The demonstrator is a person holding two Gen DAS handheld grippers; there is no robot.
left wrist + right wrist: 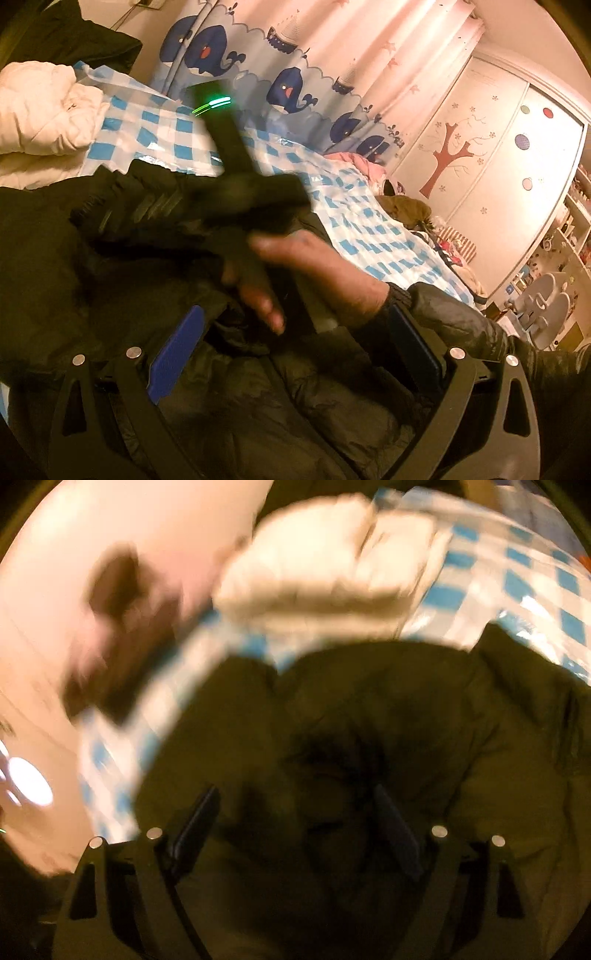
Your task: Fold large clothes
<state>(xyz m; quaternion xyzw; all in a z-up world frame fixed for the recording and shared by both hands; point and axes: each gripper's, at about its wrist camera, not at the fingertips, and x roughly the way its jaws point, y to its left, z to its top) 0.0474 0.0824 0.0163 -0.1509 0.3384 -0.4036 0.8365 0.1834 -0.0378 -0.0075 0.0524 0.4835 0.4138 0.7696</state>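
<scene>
A large dark olive padded jacket (pixel 258 398) lies on the bed and fills the lower part of both views; it also shows in the right wrist view (pixel 369 709). My left gripper (pixel 295 332) is open just above the jacket, its blue pads (pixel 173 354) spread wide. The right gripper's body (pixel 243 192), with a green light, crosses the left wrist view, held by a hand (pixel 317 280). My right gripper (pixel 299 819) is open over the jacket's dark folds. The right wrist view is blurred.
A blue-and-white checked sheet (pixel 354 206) covers the bed. A folded cream padded garment (pixel 40 118) lies at the far left, also in the right wrist view (pixel 325 568). More clothes (pixel 406 210) are piled by the whale curtain (pixel 288 85) and wardrobe (pixel 480 155).
</scene>
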